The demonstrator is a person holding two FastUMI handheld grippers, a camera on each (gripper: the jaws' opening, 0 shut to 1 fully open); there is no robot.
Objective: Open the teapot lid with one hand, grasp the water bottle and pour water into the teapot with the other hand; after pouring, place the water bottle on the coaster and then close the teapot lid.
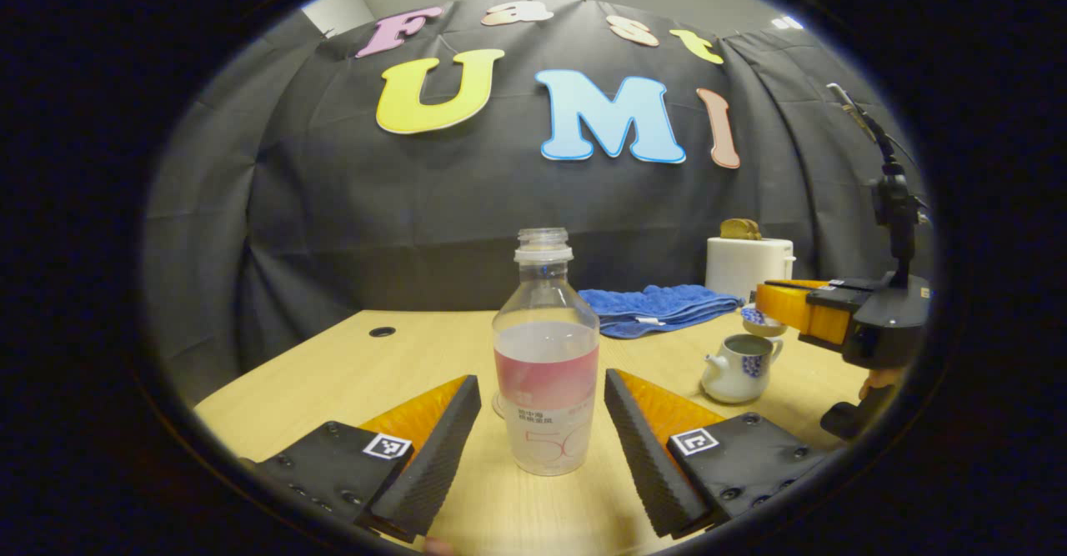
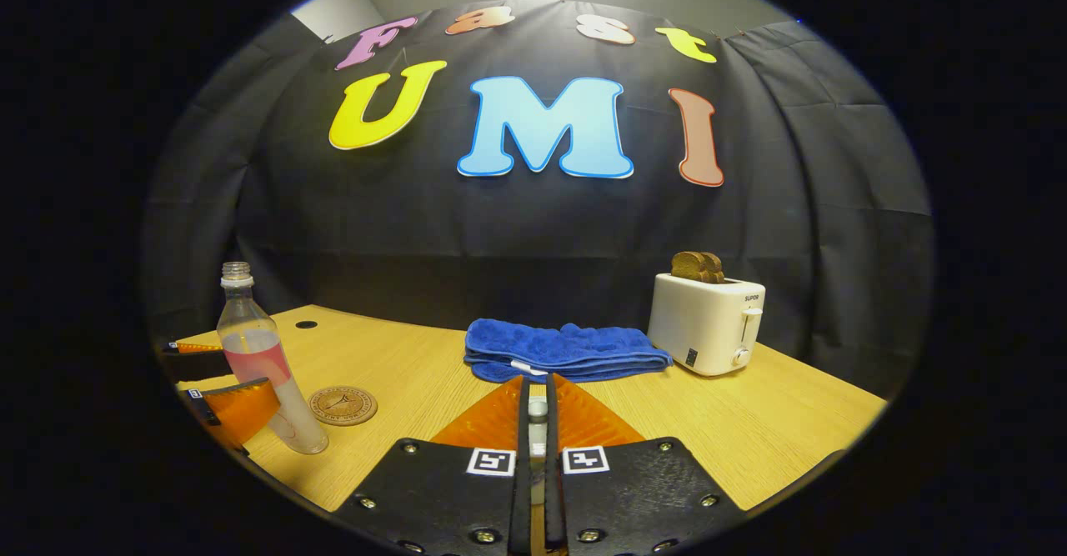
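Left tool (image 1: 542,435) wide open, its two fingers flanking the clear plastic water bottle (image 1: 546,356) without touching — bottle stands upright on the light wooden counter (image 1: 350,373), uncapped, partly filled, pink-and-white label band. In the left gripper view the small white ceramic teapot with blue pattern (image 1: 740,367) sits on the counter right of the bottle, mouth open, lid off; the right tool (image 1: 771,306) hangs just above and beside it with what looks like the blue-and-white teapot lid (image 1: 760,319) at its tips, partly hidden. In the right gripper view the right tool (image 2: 538,410) has its fingers nearly closed on a small pale knob, probably the lid's, though too little shows to be sure. Same view: bottle (image 2: 267,364) at far left between the left tool's (image 2: 218,381) fingers, round brown coaster (image 2: 343,405) flat on the counter just beside the bottle's base, bare. Folded blue towel (image 2: 563,349) lies toward the back of the counter, white toaster (image 2: 705,323) with brown toast (image 2: 698,267) sticking up stands right of it — both well apart from the bottle.
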